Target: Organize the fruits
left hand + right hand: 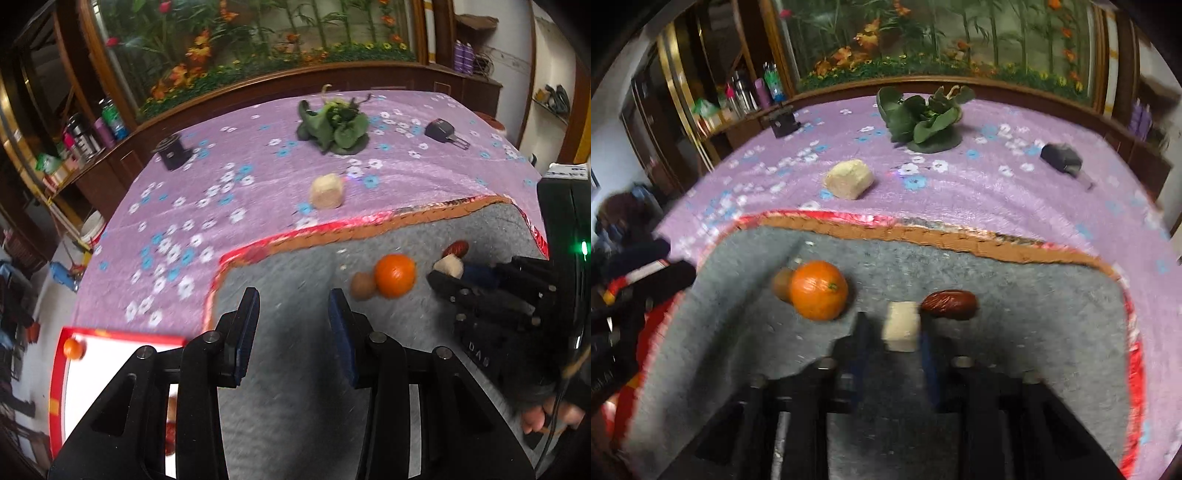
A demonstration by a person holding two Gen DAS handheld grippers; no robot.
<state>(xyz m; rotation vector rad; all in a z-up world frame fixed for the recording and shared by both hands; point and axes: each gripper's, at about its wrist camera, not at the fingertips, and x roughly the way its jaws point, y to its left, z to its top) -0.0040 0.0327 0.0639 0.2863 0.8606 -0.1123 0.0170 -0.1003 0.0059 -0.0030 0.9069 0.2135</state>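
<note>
So the right gripper point(892, 326) is pinching a pale cube point(901, 326) on the grey mat point(1015, 332). The date point(949, 304) sits just beside the cube, and the orange point(819, 290) is further along the mat, touching a small brown fruit point(783, 284). The left gripper point(293, 314) hangs over the mat with jaws spread, nothing between them. A bigger pale block point(849, 179) lies beyond the mat on the purple cloth point(997, 192).

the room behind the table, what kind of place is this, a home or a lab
Most likely a home living room. A dark wooden cabinet with bottles on its shelf lines the wall, a large garden mural of flowers and bamboo sits behind it, and a flowered purple cloth covers the table.
</note>
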